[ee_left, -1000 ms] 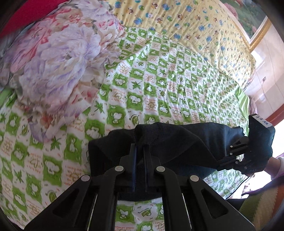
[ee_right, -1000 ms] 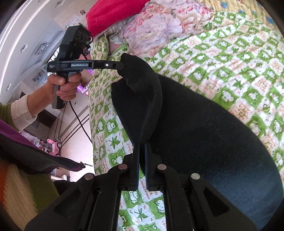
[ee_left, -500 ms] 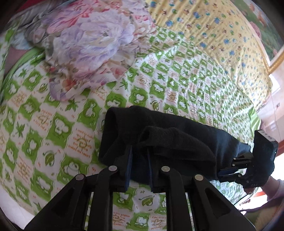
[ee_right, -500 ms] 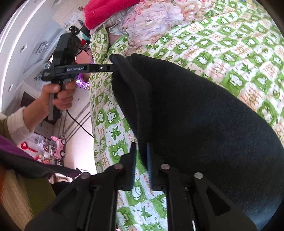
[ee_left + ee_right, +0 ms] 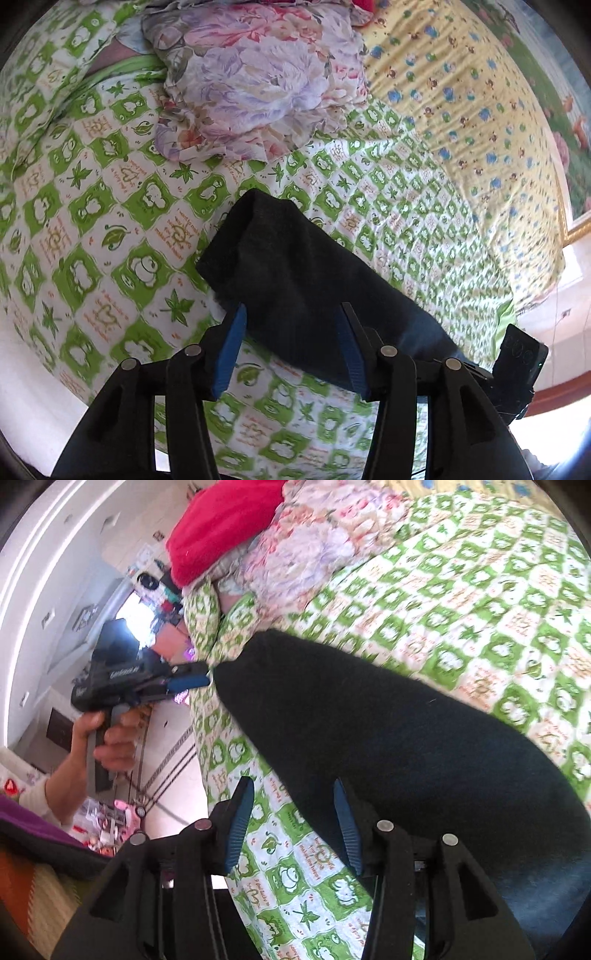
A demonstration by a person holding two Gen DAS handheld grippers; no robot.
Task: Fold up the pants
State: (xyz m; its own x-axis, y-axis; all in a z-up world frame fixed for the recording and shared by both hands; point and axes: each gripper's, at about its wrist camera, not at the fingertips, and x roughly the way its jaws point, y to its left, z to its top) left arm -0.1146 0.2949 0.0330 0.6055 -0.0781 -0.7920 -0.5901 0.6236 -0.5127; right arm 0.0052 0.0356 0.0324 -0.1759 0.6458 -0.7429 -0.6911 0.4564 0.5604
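The dark folded pants (image 5: 310, 273) lie flat on the green and white checked bedsheet (image 5: 122, 206). My left gripper (image 5: 291, 332) hovers over their near end, its jaws opening. Cloth lies under the gap and the blue pads (image 5: 231, 350) do not press it. In the right wrist view the pants (image 5: 406, 738) stretch from the far corner to the lower right. My right gripper (image 5: 291, 794) is also opening, and the pants' edge runs between its fingers without being pinched. The left gripper (image 5: 205, 674) sits at the pants' far corner, held by a hand (image 5: 110, 738).
A floral pillow (image 5: 258, 81) lies at the head of the bed, with a red cushion (image 5: 221, 524) behind it. A yellow patterned sheet (image 5: 461, 110) covers the far side. The bed's edge drops to a tiled floor (image 5: 173, 746) on the left. The right gripper's housing (image 5: 521, 365) shows at lower right.
Both grippers went from shut on a raised fold of the pants to open. The fold has dropped and the pants now lie flat. The left view has rolled and shifted.
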